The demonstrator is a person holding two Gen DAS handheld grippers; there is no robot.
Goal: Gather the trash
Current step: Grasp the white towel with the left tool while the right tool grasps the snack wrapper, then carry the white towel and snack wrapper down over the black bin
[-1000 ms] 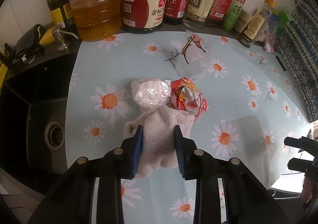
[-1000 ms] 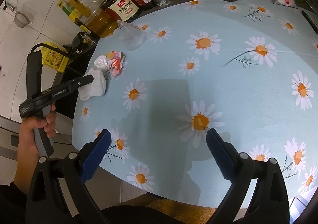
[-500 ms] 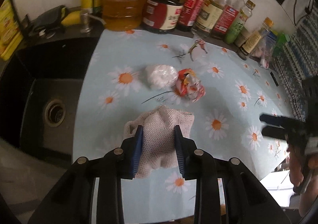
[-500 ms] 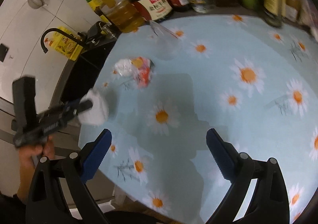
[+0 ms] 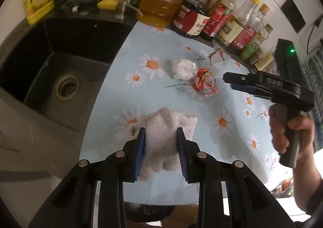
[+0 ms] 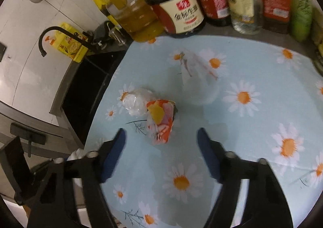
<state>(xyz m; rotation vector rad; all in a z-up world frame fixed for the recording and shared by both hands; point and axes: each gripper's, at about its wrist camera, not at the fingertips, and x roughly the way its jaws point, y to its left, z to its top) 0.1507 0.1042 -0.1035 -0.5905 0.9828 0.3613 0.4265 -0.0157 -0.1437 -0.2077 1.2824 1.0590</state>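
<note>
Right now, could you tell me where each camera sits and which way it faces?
Left wrist: on the left gripper, looking down along its fingers at the cloth they clamp, with the sink at left; the right gripper and the hand holding it show.
Right wrist: on the right gripper, aimed down at the table; its jaws are closing, nothing between them, just short of the wrapper.
Shared: wrapper, white bag, bottles.

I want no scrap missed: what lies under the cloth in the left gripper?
Around the knitted cloth only the daisy tablecloth shows. The patch beneath it is covered, so small scraps there cannot be ruled out.
</note>
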